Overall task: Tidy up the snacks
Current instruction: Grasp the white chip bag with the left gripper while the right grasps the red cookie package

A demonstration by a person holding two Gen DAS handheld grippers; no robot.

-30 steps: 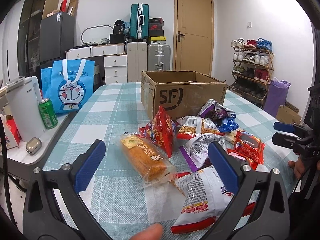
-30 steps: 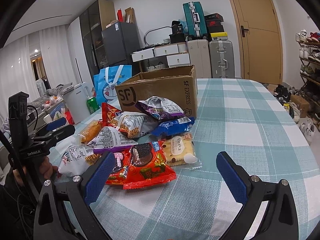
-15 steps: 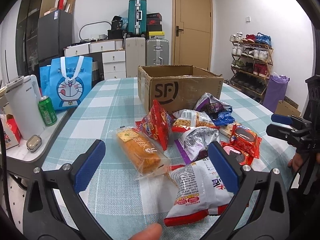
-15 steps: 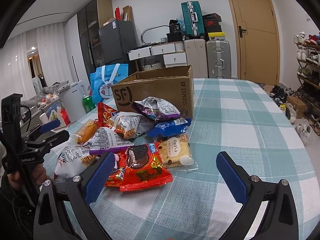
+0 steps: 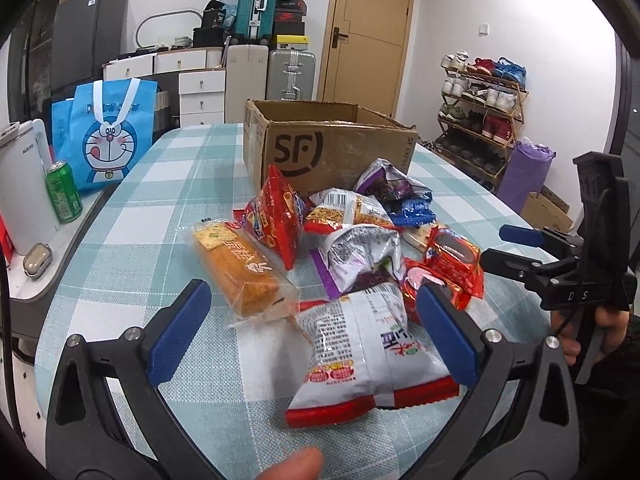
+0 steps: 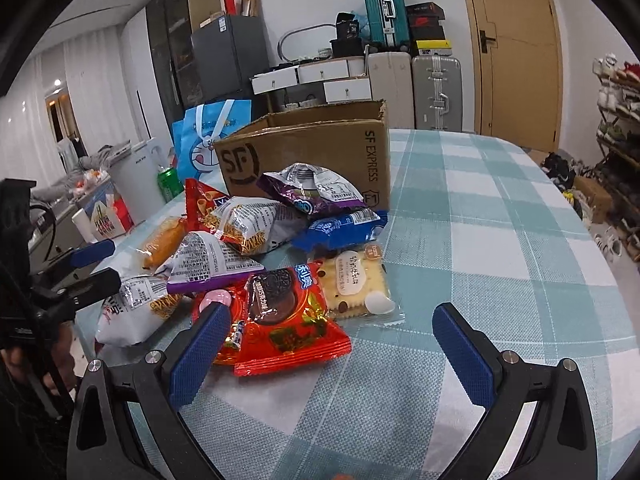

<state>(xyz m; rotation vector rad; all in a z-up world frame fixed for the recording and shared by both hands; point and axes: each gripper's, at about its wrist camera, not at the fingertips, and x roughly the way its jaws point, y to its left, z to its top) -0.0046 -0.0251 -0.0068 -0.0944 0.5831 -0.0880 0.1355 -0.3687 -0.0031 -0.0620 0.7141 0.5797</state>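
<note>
Orange cake bar [image 5: 240, 270] lies flat, long axis toward cardboard box [image 5: 332, 148].

A lived-in home room: checked tablecloth table [image 5: 168, 200] near; far wall holds suitcases [image 5: 256, 4], white drawers [image 5: 200, 88], wooden door [image 5: 368, 32]; shoe rack [image 5: 480, 100] at right.

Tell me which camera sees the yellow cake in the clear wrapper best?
The left wrist view. There the yellow cake lies whole and close, just beyond the open left gripper, with its label showing. In the right wrist view the cake is far off, and a silver bag hides part of it.
</note>
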